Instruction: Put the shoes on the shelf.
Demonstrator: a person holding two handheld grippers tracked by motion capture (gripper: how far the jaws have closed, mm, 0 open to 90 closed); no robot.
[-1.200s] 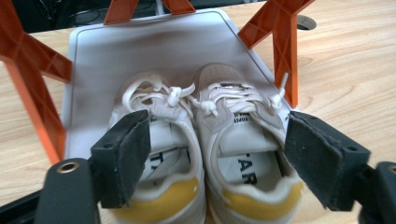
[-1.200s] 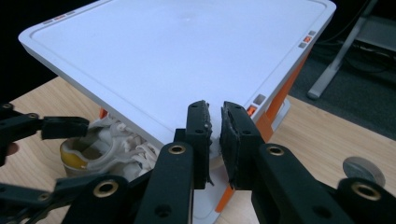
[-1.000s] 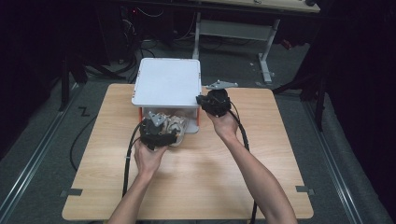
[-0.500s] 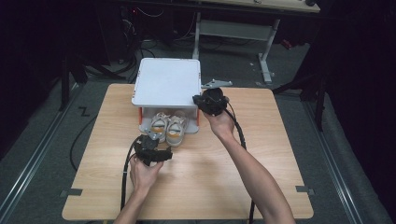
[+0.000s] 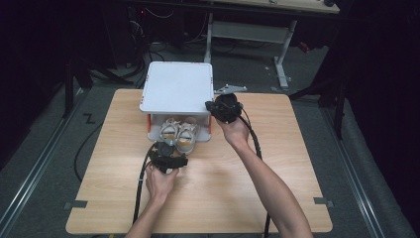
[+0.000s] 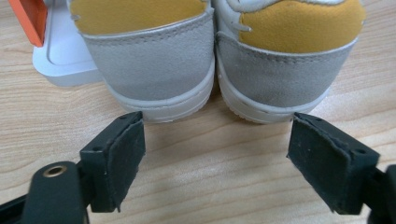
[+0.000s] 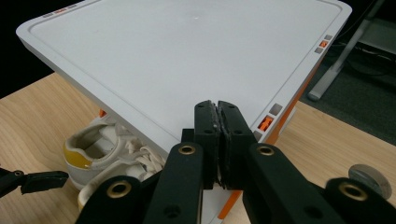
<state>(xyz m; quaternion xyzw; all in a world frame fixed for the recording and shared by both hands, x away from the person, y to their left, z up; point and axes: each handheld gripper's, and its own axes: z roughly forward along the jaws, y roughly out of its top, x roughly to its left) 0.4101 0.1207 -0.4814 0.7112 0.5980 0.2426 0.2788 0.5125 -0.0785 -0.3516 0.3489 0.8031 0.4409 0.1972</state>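
Left gripper view – left gripper [image 6: 217, 154] jaws apart behind shoes [image 6: 215, 70], toes cut off, right gripper [image 7: 218, 140] jaws together.

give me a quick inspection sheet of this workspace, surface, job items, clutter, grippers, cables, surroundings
surface: wooden table, bare light wood across the near half
job's things: pair of shoes, grey heels and yellow collars, side by side, toes under the white box with the flat lid and orange clips
clutter: small grey metal bracket on the table beside the box
grippers: left gripper open, low on the table just behind both heels, pads apart from them; right gripper shut, nothing between its pads, at the box's lid edge
cables: black cable trails from the left gripper towards the near edge; another runs along the right forearm
surroundings: dark floor, desk frame behind
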